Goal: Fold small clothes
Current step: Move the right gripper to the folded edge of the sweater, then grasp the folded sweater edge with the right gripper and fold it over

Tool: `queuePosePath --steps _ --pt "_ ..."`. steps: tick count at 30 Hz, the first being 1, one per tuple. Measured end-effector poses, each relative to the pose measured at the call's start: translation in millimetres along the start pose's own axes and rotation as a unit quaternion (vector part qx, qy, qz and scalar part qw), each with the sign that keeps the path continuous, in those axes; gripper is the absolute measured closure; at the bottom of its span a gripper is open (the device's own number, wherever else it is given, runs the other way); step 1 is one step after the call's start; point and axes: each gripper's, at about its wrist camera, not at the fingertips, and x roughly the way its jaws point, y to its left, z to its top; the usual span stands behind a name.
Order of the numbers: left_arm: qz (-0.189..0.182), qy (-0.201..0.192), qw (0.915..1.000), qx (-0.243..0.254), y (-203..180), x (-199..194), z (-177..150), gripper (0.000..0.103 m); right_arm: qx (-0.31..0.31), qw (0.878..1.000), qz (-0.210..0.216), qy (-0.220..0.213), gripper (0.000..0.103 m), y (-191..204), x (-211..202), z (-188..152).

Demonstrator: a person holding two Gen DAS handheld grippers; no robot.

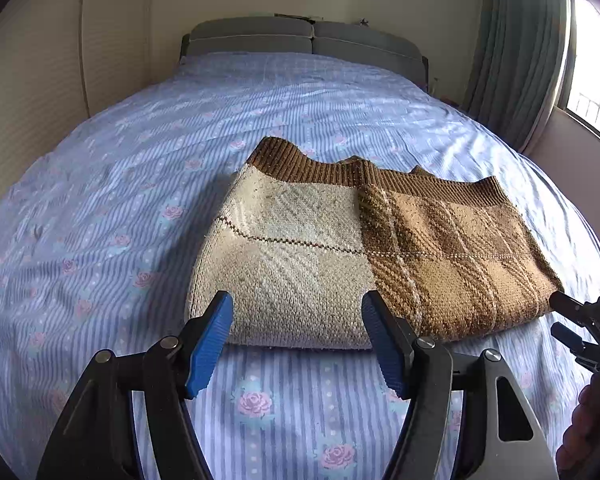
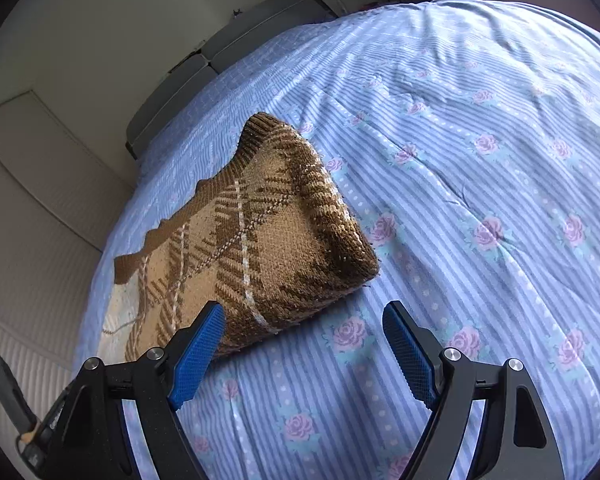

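Note:
A folded knit garment (image 1: 352, 252), cream on the left half and brown plaid on the right with a ribbed brown hem at the far edge, lies flat on the bed. My left gripper (image 1: 298, 340) is open and empty, its blue pads just at the garment's near edge. My right gripper (image 2: 304, 344) is open and empty, near the brown plaid corner of the garment (image 2: 260, 240). Part of the right gripper shows at the right edge of the left wrist view (image 1: 580, 332).
The bed (image 1: 100, 200) has a blue striped sheet with pink roses. A grey headboard (image 1: 300, 38) stands at the far end. A curtain and window (image 1: 540, 60) are at the right, a cream wall (image 2: 40, 200) at the left.

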Motion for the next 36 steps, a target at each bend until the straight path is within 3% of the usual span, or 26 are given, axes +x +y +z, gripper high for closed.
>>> queuePosePath --steps 10,24,25,27,30,36 --pt "-0.002 0.007 0.9998 -0.018 3 15 0 0.037 0.045 0.998 0.046 0.006 0.021 -11 29 6" --pt "0.004 0.006 0.9989 -0.047 16 18 11 0.037 0.047 0.997 0.053 -0.021 0.017 11 67 14" --pt "0.003 0.006 0.9986 -0.052 18 17 12 0.037 0.056 0.996 0.06 -0.026 0.018 11 66 16" --pt "0.006 0.006 0.9984 -0.055 20 15 14 0.037 0.072 0.994 0.073 -0.031 0.039 8 62 19" --pt "0.009 0.006 0.9985 -0.055 21 11 15 0.036 0.072 0.995 0.065 -0.03 0.055 9 62 22" --pt "0.007 -0.003 0.9979 -0.064 32 -2 19 0.035 0.01 0.997 0.036 -0.066 0.066 42 34 28"
